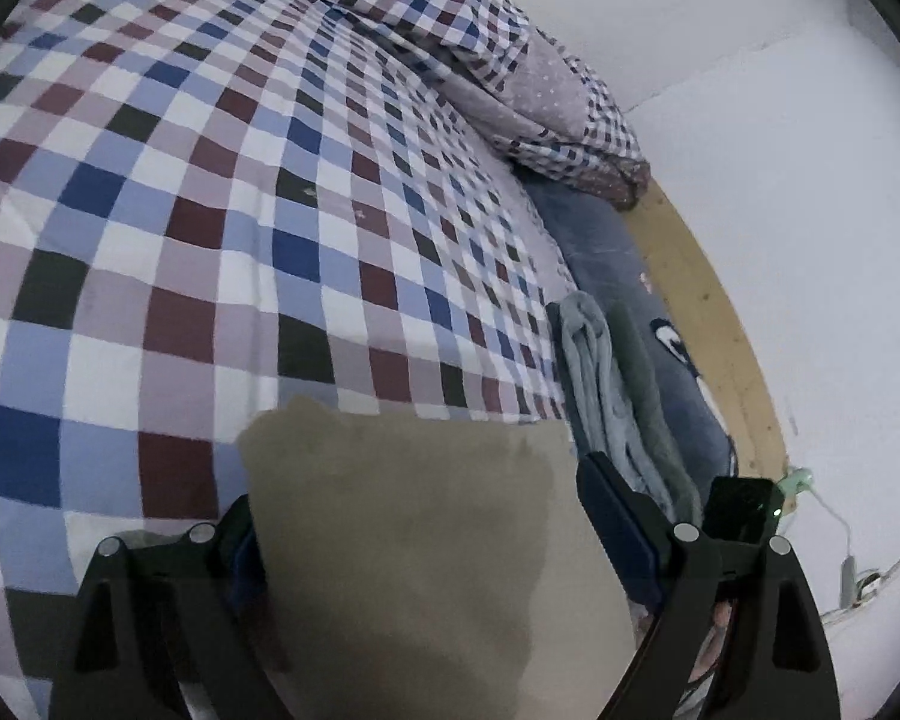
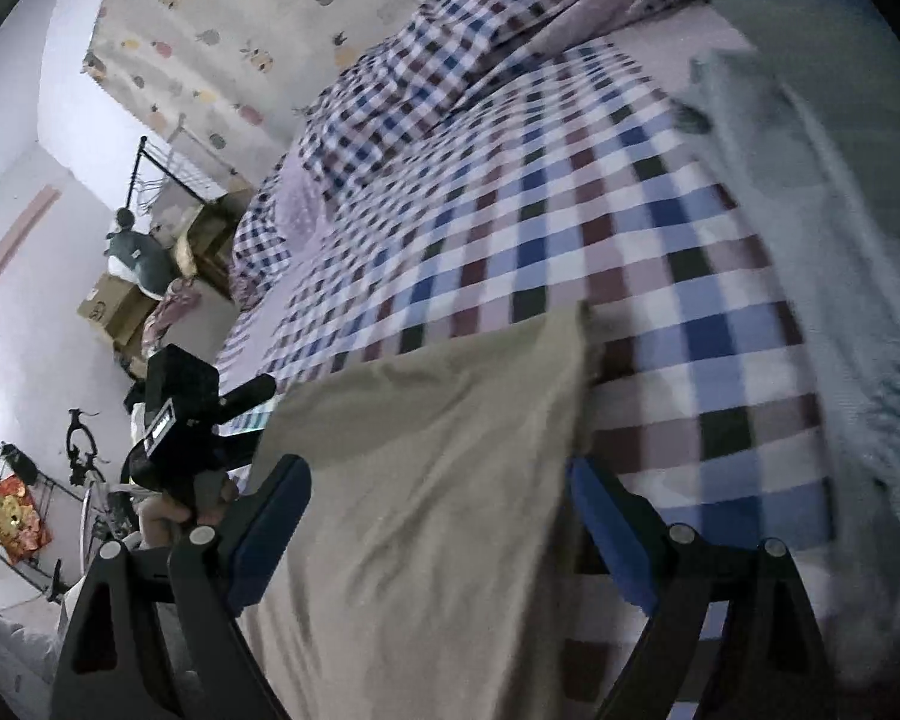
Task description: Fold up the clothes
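Note:
A tan cloth [image 1: 402, 540] lies spread on the checked bedsheet [image 1: 210, 210]. It fills the gap between the wide-apart jaws of my left gripper [image 1: 420, 486], which is open, and it hides part of the left pad. In the right wrist view the same tan cloth [image 2: 426, 480] runs between the blue pads of my right gripper [image 2: 435, 468], also open. The cloth's right edge stops just short of the right pad [image 2: 612, 534]. Neither gripper pinches the fabric. The left gripper's black body [image 2: 174, 414], held by a hand [image 2: 174, 510], shows at the left.
Folded grey and blue garments [image 1: 606, 390] lie along the bed's right side beside a wooden frame rail [image 1: 708, 312] and a white wall. A pale grey-green garment [image 2: 810, 240] lies to the right. A checked quilt [image 2: 426, 78] is bunched at the head. Boxes [image 2: 114, 306] and a bicycle stand on the floor.

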